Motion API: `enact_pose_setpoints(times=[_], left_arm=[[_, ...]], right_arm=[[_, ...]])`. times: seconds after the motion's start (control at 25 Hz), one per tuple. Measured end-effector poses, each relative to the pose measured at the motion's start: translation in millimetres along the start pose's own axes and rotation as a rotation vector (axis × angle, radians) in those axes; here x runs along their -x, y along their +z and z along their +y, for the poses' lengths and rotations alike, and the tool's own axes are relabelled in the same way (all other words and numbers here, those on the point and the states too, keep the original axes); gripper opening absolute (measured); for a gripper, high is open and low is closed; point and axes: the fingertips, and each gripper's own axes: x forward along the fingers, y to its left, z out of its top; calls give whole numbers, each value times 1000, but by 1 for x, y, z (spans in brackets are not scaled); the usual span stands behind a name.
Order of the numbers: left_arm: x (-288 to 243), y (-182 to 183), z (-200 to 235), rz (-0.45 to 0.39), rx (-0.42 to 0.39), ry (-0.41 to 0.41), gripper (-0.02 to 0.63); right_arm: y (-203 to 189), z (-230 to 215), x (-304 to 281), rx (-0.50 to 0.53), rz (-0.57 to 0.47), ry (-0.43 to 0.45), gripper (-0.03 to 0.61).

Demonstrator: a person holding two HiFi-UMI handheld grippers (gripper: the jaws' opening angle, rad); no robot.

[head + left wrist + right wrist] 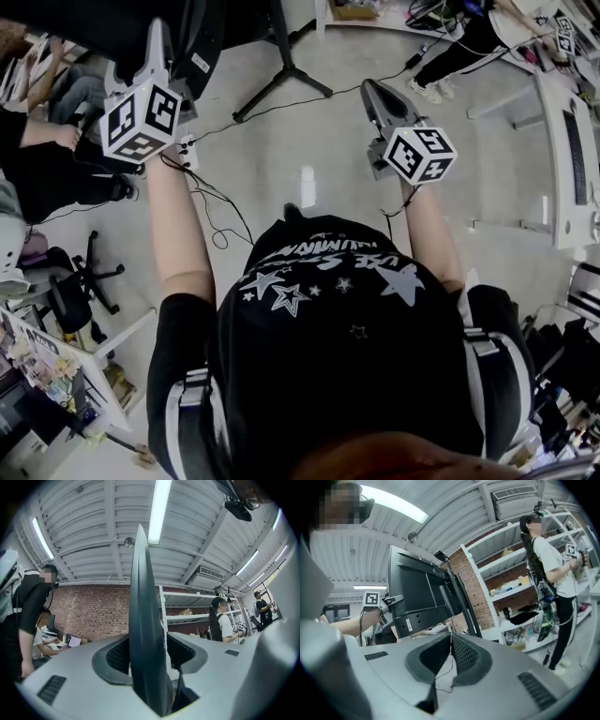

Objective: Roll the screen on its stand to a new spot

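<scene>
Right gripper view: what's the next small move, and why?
Probably open the right gripper and bring it to the free side of the screen. Only the left gripper clamps the screen, at one edge; the right is shut on nothing and apart from it.

screen and stand, each shown only in part
in the head view the screen [211, 28] and the post of its stand [281, 70] run off the top edge, and the tips of the left gripper [159, 42] are lost against the dark panel. the left gripper view gives the screen edge-on, its faces unseen. in the right gripper view the stand's foot is hidden behind the right gripper [450, 637], and the label [407, 624] on the screen's back is too small to read.
</scene>
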Motion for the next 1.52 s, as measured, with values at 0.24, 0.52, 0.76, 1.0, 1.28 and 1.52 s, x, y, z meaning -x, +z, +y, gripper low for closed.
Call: enact_pose_setpoints(times=[0.24, 0.52, 0.76, 1.0, 1.28, 1.52], left_arm=[[20, 14, -4, -41, -42, 89, 221], [70, 2, -28, -16, -50, 160, 267], [123, 13, -59, -63, 21, 168, 265], [155, 12, -102, -28, 11, 164, 265], [185, -10, -126, 64, 102, 70, 264], [206, -37, -150, 156, 181, -22, 215]], right_arm=[[6, -14, 29, -10, -6, -8, 8], [-10, -22, 61, -30, 4, 25, 8], [-25, -20, 82, -46, 33, 82, 8], [-44, -12, 94, -24, 83, 174, 8], [-54, 12, 104, -3, 85, 189, 8], [-56, 29, 115, 27, 80, 196, 8]])
